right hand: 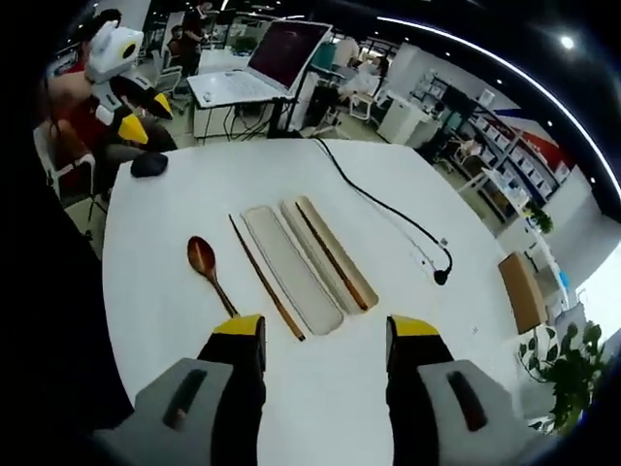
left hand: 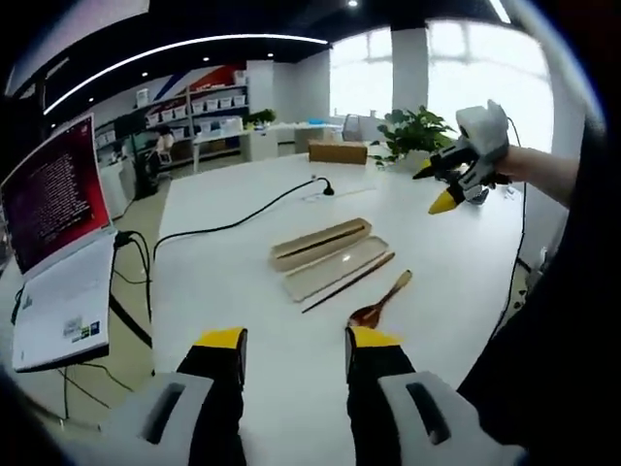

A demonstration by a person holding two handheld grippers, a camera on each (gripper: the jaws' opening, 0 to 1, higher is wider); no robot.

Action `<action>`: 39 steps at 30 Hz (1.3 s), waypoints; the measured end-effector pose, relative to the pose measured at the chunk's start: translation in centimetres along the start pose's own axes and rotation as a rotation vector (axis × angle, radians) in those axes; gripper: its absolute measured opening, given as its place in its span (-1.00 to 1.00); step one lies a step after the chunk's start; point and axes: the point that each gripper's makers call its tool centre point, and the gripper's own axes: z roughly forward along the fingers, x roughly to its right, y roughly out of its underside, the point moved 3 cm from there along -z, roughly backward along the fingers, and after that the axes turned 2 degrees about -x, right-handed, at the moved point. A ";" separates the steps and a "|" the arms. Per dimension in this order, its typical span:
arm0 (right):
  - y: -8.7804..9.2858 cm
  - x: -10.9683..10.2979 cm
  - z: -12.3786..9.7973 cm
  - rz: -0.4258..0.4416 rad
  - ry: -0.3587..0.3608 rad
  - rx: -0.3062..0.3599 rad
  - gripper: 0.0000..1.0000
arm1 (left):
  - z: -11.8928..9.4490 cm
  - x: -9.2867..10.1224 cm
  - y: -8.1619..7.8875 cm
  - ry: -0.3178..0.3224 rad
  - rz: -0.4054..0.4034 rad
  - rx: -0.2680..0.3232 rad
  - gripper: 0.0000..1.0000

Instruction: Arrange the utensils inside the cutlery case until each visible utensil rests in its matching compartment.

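1. The case [right hand: 309,250] lies open on the white table [right hand: 175,204], in two long halves side by side.
2. One chopstick [right hand: 332,254] already rests in the far half.
3. The other chopstick [right hand: 266,277] lies on the table, just beside the near half.
4. The spoon [right hand: 208,267] lies on the table too, near that chopstick.
5. The left gripper [left hand: 291,342] is held wide and holds nothing.
6. The right gripper [right hand: 324,332] is wide too and holds nothing.
7. No pick-up has begun, I think. The grippers hover above the table.
8. Next, a gripper should go down, pinch the loose chopstick and lay it in the case. Then the spoon.
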 end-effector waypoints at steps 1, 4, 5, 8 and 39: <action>0.3 -0.2 0.0 0.012 -0.002 -0.003 -0.04 | 0.1 0.0 -0.2 -0.003 0.020 0.008 0.06; 1.2 -0.7 0.0 0.036 -0.002 -0.012 -0.04 | 0.4 -0.3 -0.3 0.005 0.016 0.017 0.11; 1.4 -0.8 0.0 0.041 -0.002 -0.016 -0.04 | 0.5 -0.3 -0.3 0.010 0.013 0.017 0.11; 2.0 -1.4 0.0 0.065 -0.008 -0.019 -0.05 | 0.8 0.1 -0.5 0.018 0.039 0.013 0.12; 1.4 -2.6 1.3 -0.004 -0.111 0.031 -0.05 | 3.3 -2.1 -0.2 0.058 0.012 0.013 0.01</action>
